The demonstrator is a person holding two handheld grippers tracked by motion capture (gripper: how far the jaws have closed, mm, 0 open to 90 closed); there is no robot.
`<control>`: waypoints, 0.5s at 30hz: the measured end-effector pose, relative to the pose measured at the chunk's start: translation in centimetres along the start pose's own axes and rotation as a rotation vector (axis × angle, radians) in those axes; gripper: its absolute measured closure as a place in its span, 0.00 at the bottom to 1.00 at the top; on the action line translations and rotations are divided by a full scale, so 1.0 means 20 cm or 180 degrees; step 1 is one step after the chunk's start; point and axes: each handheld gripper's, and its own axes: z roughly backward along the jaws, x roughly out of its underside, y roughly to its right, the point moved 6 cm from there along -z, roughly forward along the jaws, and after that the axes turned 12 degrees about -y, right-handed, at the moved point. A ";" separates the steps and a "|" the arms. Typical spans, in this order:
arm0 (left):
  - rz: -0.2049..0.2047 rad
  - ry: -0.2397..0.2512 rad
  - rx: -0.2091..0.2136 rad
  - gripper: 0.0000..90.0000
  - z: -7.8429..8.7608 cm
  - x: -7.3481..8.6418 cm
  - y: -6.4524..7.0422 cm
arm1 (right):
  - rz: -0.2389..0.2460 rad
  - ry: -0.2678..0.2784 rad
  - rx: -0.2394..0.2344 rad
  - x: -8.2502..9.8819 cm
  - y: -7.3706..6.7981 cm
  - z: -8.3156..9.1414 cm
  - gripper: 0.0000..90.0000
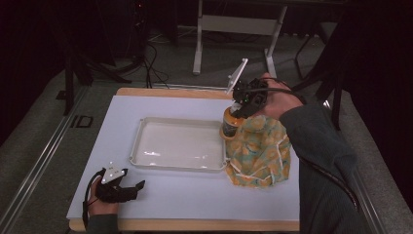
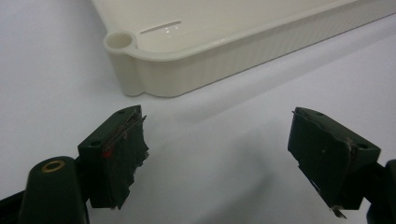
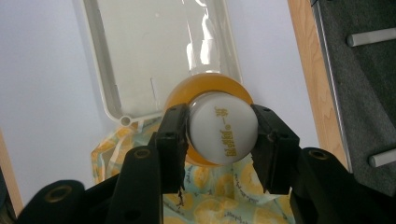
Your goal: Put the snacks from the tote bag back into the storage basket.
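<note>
black fingers (image 3: 170, 135) of the right gripper (image 3: 222, 135) rise closest to the lens in its own view, clamped on the white cap of an orange bottle (image 3: 223, 128), one on each side. largest in the scene, the pale tabletop (image 1: 195, 195) carries a white tray (image 1: 139, 146) at its middle; just right of it lies a lemon-print cloth bag (image 1: 260, 151), and the bottle (image 1: 230, 123) stands upright at the bag's mouth, beside the tray's far right corner. its long axis runs straight along the fingers, so the tray lies just to one side of the grip. the left gripper (image 1: 117, 187) rests well apart near the tabletop's front left, fingers (image 2: 114, 158) spread wide and holding nothing.
</note>
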 end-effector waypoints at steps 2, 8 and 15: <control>0.0000 -0.0002 0.0001 0.21 0.00 0.00 0.00 | 0.0015 -0.0014 0.0002 -0.01 -0.01 0.00 0.65; -0.0003 -0.0003 -0.0002 0.21 0.00 0.00 0.00 | 0.0080 -0.0012 0.0006 -0.03 -0.03 -0.01 0.65; -0.0010 -0.0006 -0.0004 0.21 0.00 0.00 0.00 | 0.0103 0.0009 -0.0034 -0.05 -0.05 -0.02 0.65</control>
